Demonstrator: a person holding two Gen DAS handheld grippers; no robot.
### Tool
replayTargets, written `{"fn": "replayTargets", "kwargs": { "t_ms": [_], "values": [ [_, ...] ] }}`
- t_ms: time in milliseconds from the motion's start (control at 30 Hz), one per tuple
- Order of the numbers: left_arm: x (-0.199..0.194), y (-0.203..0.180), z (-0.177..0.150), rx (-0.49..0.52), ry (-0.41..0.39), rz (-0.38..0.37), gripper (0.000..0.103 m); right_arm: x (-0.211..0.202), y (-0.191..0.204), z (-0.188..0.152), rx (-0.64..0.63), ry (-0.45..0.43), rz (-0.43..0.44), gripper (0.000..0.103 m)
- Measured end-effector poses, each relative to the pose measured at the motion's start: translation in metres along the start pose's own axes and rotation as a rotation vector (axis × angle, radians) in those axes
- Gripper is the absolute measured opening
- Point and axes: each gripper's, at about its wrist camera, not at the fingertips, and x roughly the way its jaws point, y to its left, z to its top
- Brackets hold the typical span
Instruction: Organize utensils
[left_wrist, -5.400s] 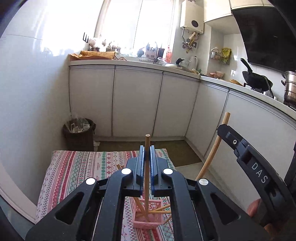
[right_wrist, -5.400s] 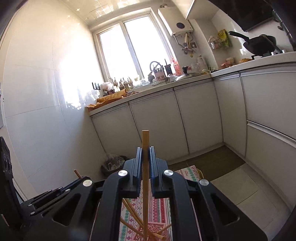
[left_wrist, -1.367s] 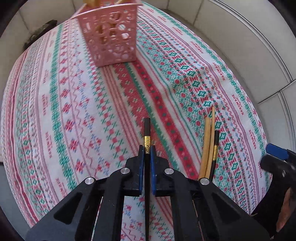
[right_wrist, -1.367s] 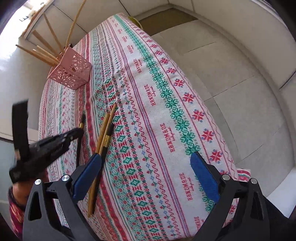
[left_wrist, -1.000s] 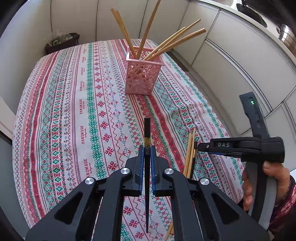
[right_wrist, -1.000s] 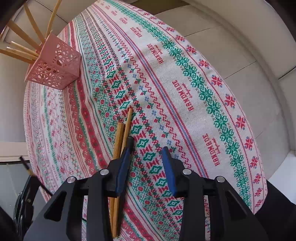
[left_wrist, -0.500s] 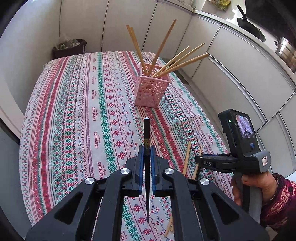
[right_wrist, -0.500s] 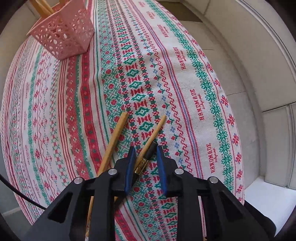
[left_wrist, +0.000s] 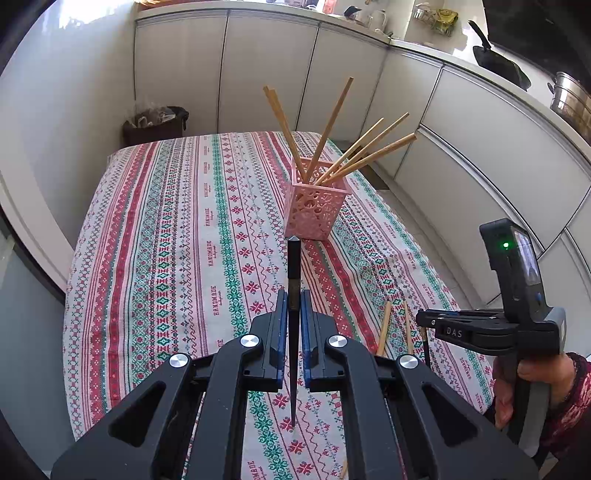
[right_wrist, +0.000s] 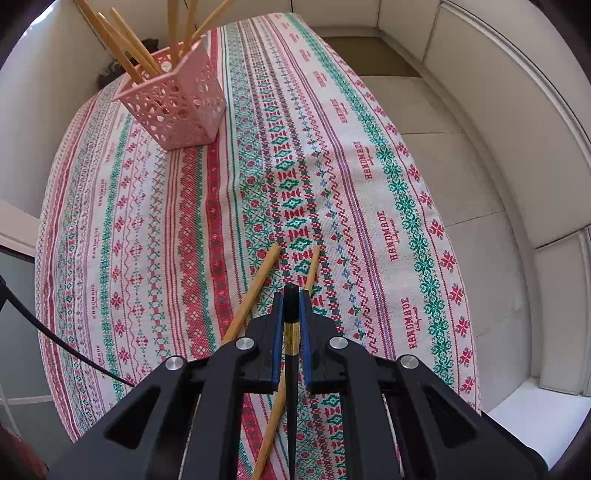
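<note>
A pink perforated holder (left_wrist: 317, 198) (right_wrist: 175, 103) stands on the patterned tablecloth (left_wrist: 177, 236) with several wooden chopsticks (left_wrist: 328, 129) leaning in it. My left gripper (left_wrist: 291, 299) is shut on a black chopstick (left_wrist: 293, 266), held above the cloth and pointing toward the holder. My right gripper (right_wrist: 291, 295) is shut on another black chopstick with a gold band (right_wrist: 291, 332), low over the cloth. It shows at the right in the left wrist view (left_wrist: 424, 325). Two wooden chopsticks (right_wrist: 255, 288) (left_wrist: 384, 326) lie on the cloth under the right gripper.
White kitchen cabinets (left_wrist: 258, 74) run along the back and right. A dark bin (left_wrist: 155, 122) stands on the floor beyond the table's far end. The tiled floor (right_wrist: 461, 166) lies past the table's right edge. A wok (left_wrist: 498, 62) and a pot (left_wrist: 569, 99) sit on the counter.
My right gripper has closed on the black gold-banded chopstick among the wooden ones. My left gripper has risen slightly with its black chopstick, bringing the holder closer to centre.
</note>
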Motion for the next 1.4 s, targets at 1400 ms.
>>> {"fn": "replayTargets", "kwargs": {
  "t_ms": [1400],
  "values": [
    [-0.033,-0.032,0.031,0.028,-0.149,-0.046,0.007,-0.17,-0.015,-0.015,-0.117,-0.34,0.287,0.008]
  ]
}}
